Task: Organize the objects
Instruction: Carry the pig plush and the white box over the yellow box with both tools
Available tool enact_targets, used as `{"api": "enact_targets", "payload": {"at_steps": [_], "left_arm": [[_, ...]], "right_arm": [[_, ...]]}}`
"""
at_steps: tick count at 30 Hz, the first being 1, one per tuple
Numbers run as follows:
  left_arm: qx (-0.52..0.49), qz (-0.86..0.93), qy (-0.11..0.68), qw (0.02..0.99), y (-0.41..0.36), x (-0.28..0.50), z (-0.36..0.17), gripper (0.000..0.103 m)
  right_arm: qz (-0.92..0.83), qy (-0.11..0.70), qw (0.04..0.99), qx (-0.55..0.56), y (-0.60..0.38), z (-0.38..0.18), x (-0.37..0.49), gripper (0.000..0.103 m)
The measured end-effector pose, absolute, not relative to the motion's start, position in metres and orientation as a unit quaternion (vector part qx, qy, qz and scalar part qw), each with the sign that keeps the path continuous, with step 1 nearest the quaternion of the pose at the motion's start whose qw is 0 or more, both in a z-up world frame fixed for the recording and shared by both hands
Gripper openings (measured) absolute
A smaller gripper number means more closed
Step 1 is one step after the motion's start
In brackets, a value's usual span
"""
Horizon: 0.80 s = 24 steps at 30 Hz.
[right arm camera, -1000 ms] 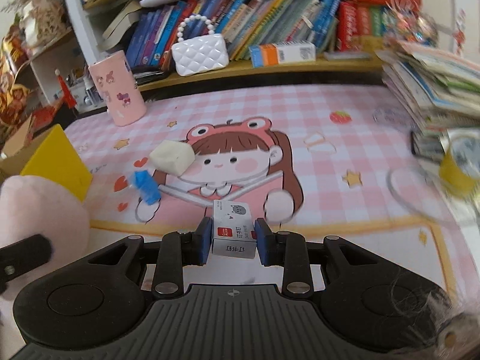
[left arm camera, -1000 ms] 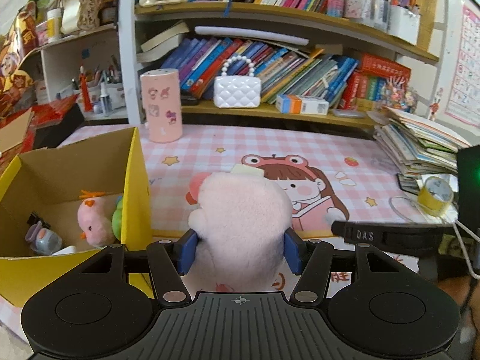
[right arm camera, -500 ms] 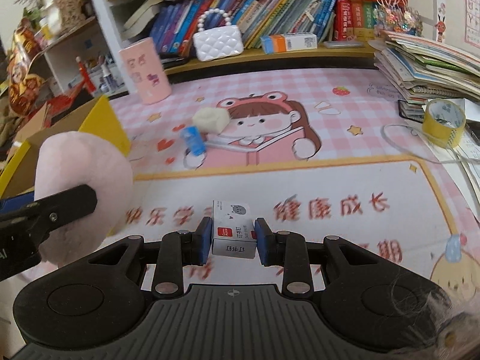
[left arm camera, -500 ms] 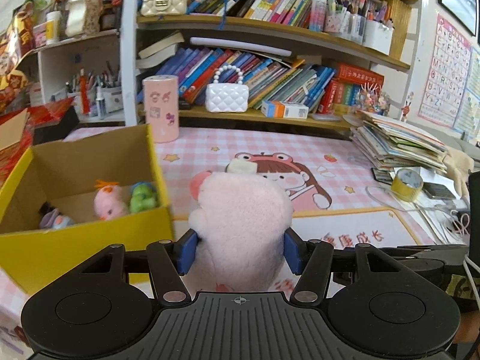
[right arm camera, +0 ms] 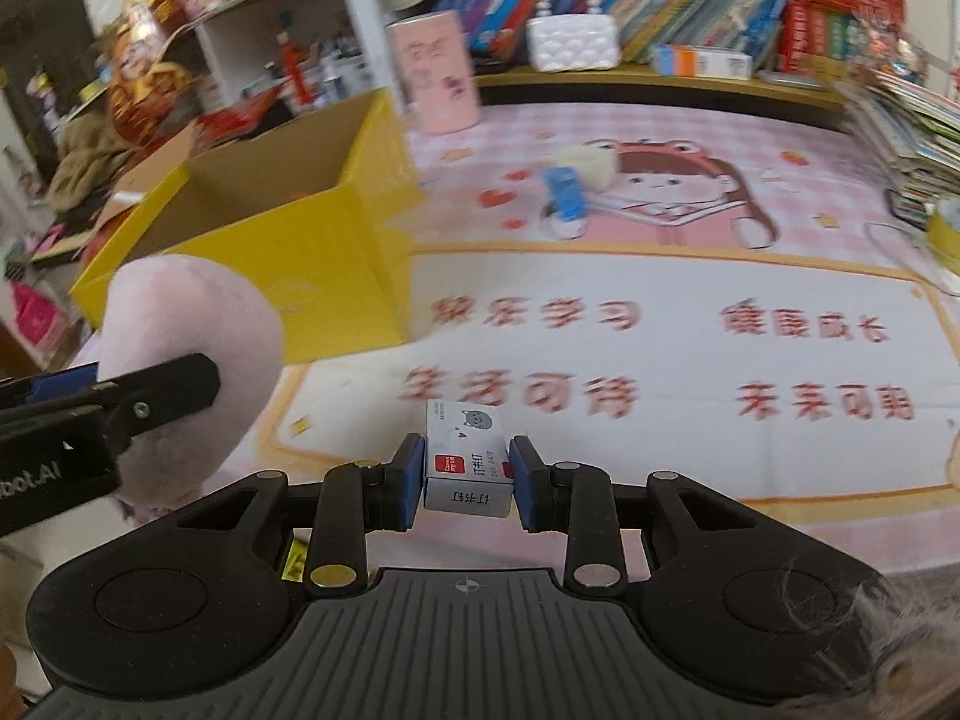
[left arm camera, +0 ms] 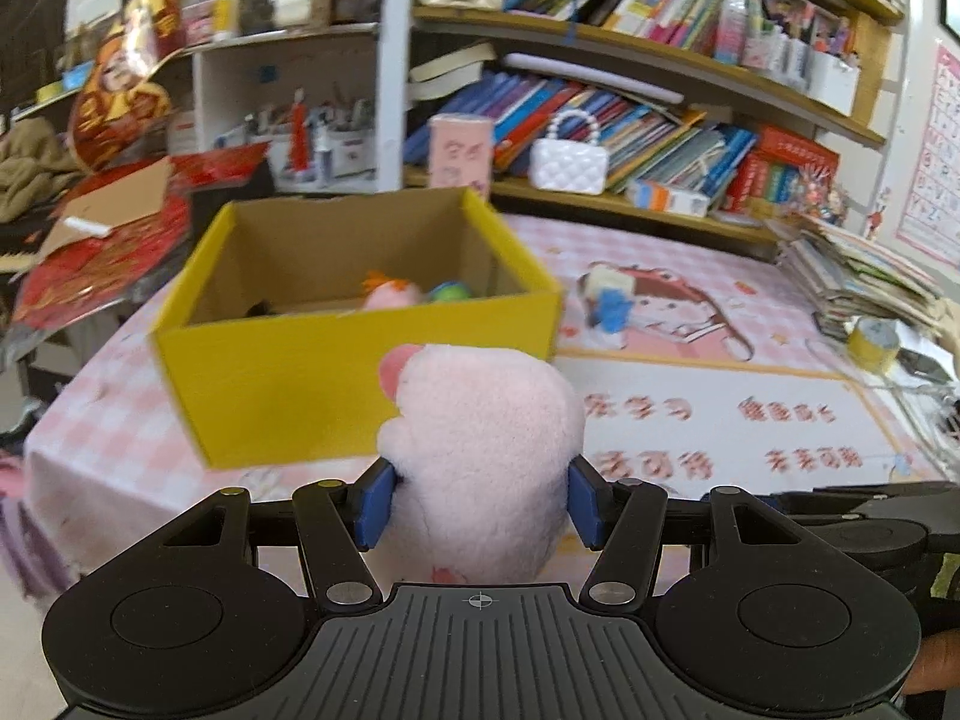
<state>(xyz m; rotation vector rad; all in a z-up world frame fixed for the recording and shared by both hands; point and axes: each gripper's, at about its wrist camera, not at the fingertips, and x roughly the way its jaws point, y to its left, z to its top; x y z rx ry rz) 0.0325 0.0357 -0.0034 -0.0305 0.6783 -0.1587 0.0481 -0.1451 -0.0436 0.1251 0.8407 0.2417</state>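
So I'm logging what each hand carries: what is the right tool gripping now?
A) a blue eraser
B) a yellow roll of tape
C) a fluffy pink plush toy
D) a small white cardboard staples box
D: in the right wrist view the right tool has its blue pads pressed on both sides of the small white cardboard staples box, while the fluffy pink plush toy sits in the left tool.

white purse on bookshelf; tape roll.
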Motion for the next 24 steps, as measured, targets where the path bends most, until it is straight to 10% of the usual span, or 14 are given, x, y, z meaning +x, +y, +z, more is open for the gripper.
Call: {"api": "enact_targets", "payload": {"at_steps": [24], "left_arm": [[-0.037, 0.02, 0.282, 0.959, 0.137, 0.019, 0.016, 0.058]], "right_arm": [[0.194, 0.34, 0.92, -0.015, -0.047, -0.016, 0.039, 0.028]]}}
